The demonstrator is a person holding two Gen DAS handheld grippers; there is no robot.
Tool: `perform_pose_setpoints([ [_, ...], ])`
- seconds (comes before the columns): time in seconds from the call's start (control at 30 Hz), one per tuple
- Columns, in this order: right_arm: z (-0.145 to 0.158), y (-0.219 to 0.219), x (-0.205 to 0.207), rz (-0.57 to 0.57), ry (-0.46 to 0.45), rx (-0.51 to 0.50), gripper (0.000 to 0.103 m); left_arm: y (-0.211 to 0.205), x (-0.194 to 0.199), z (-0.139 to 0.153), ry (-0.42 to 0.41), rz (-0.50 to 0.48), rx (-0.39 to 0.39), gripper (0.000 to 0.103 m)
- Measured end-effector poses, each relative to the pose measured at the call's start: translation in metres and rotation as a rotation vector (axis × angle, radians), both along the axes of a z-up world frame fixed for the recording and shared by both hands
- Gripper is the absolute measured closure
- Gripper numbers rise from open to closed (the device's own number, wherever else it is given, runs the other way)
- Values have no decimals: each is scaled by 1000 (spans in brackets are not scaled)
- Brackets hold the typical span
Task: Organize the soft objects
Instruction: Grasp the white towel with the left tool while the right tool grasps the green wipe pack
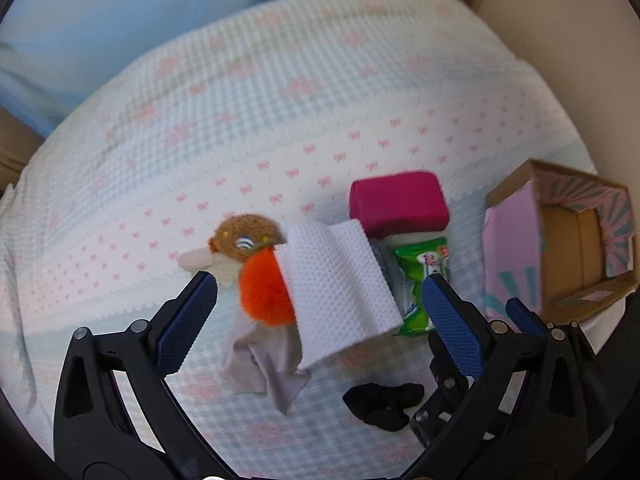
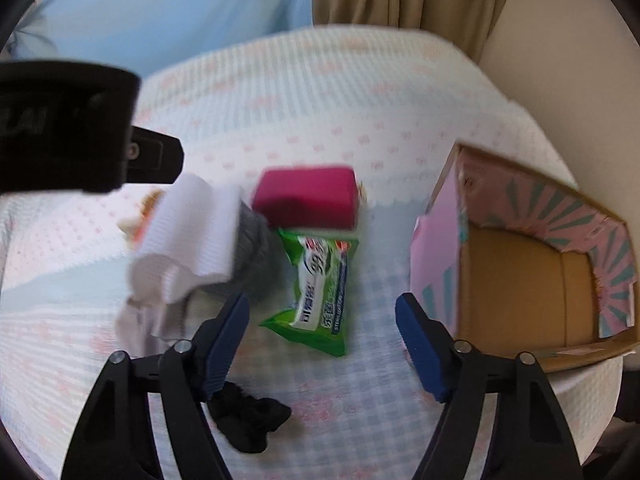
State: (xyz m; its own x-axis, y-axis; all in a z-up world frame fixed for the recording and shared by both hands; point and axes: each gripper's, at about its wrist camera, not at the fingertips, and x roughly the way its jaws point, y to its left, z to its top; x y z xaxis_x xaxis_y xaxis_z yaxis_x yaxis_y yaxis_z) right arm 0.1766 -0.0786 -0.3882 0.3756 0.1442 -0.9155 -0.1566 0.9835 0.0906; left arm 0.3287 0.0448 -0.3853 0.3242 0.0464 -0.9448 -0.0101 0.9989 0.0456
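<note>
Spread across the bed [image 1: 360, 92] beside an empty box [image 2: 520, 280] is a soft pile, and with both the left gripper [image 1: 320, 304] and right gripper [image 2: 322, 332] held open and empty, the wipes [image 2: 316, 284] are probably best pinched at mid-pack.

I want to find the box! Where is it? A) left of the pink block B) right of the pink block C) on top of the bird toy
B: the open box sits right of the pink block, apart from it, on the bed.
</note>
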Motion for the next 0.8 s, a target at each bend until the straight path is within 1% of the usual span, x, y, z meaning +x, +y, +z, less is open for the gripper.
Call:
perform_pose_setpoints([
  [0.1, -22, -2, 10, -12, 37, -3, 34, -1, 6, -20, 35, 6, -1, 5],
  [0.13, -25, -1, 10, -3, 24, -13, 35, -1, 8, -26, 46, 6, 4, 8],
  [0.27, -31, 11, 16, 57, -44, -100, 35, 2, 13, -49, 89, 15, 8, 9],
  [0.4, -36, 14, 22, 94, -65, -155, 35, 1, 12, -59, 103, 4, 23, 9],
  [0.47, -36, 15, 22, 102, -67, -175, 35, 2, 10, -61, 107, 0, 27, 11],
  [0.53, -37, 16, 23, 110, -64, -190, 35, 5, 9, -62, 110, 8, 11, 19],
  [0.57, -36, 17, 24, 116, -64, -188, 35, 7, 10, -61, 108, 12, 9, 22],
  [0.6, -36, 18, 25, 121, -63, -182, 37, 8, 10, -61, 106, 15, 9, 26],
  [0.63, -36, 20, 26, 127, -57, -174, 40, 9, 9, -60, 104, 18, 9, 28],
  [0.67, -37, 22, 28, 130, -48, -164, 40, 11, 9, -60, 102, 18, 7, 29],
  [0.77, -47, 23, 34, 111, 6, -133, 43, 12, 11, -62, 107, 5, -8, 37],
  [0.8, -52, 23, 37, 102, 25, -126, 46, 12, 12, -63, 107, 0, -11, 40],
])
